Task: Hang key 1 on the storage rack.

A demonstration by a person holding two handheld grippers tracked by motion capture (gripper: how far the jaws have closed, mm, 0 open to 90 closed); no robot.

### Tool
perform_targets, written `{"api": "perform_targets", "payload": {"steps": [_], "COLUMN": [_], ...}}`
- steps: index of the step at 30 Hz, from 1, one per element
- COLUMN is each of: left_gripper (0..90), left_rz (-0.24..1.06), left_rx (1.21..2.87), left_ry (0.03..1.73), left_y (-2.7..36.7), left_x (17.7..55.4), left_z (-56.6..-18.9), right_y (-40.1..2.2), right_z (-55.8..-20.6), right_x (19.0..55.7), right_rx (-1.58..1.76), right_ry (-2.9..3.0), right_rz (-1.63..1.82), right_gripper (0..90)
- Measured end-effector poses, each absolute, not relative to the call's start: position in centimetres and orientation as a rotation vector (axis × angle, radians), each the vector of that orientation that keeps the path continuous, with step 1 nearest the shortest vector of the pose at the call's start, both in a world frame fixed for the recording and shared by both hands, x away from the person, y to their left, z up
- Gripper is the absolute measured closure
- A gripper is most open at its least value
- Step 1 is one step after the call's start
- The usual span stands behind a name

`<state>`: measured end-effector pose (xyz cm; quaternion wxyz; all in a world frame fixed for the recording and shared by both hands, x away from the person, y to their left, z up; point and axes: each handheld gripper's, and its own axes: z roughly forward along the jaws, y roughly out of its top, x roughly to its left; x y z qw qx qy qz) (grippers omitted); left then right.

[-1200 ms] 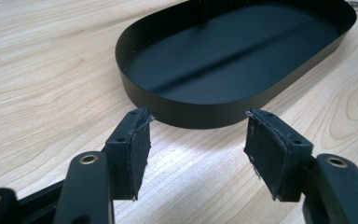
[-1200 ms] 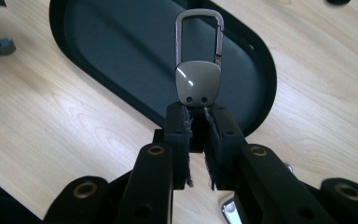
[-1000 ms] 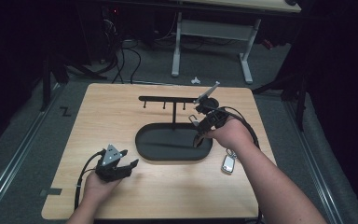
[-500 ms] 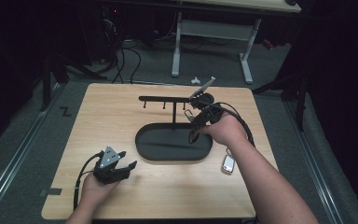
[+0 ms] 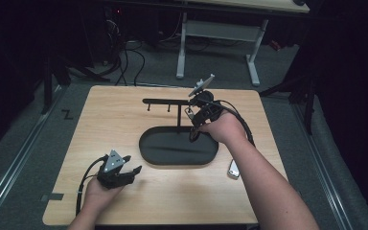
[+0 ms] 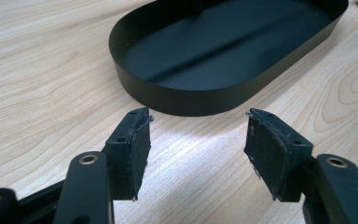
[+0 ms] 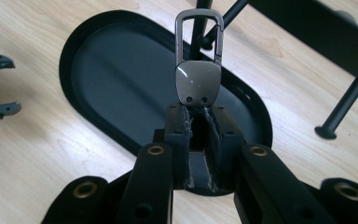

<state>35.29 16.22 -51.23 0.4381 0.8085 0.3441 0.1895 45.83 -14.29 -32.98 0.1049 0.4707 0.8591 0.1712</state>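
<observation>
A: Dark room, grey floor, cables and a white-legged desk frame point(image 5: 218, 36) behind. Light wood worktop point(image 5: 124, 124) in the middle.

B: What's on it?

A: Black oval tray point(image 5: 177, 148) at centre, a post rising from its far edge to a black hook rack point(image 5: 170, 101) with pegs hanging under the bar. Small silver key fob point(image 5: 233, 168) lying flat on the wood just right of the tray.

B: Right gripper?

A: Right gripper point(image 7: 198, 109) is up above the far right end of the tray, next to the rack post. Jaws pinched nearly together on a metal key clip point(image 7: 198, 60): grey tab between the pads, carabiner loop sticking out past the tips.

B: Clip touching the rack?

A: Can't tell. In the right gripper view the loop overlaps the post and a peg, but depth is unclear. In the high view the clip is too small to make out.

B: Left gripper?

A: Left gripper point(image 6: 196, 135) sits low over the worktop near the front left, pointing at the tray's near wall. Jaws wide apart, nothing between the pads point(image 6: 140, 149), bare wood under them. Well apart from the right gripper.

B: Tray contents?

A: Nothing visible inside, just the dark floor of it.
</observation>
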Motion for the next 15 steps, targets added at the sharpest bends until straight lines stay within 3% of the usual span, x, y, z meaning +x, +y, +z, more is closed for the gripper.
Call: {"api": "perform_targets", "payload": {"steps": [15], "left_gripper": [40.4], "left_rz": [0.463], "left_rx": [2.024], "left_ry": [0.866], "left_y": [16.7], "left_x": [34.9], "left_z": [-51.5], "right_y": [-14.3], "right_z": [-34.4], "right_x": [46.7], "right_rx": [1.396], "right_ry": [2.511], "right_rz": [0.496], "right_gripper": [79.8]}}
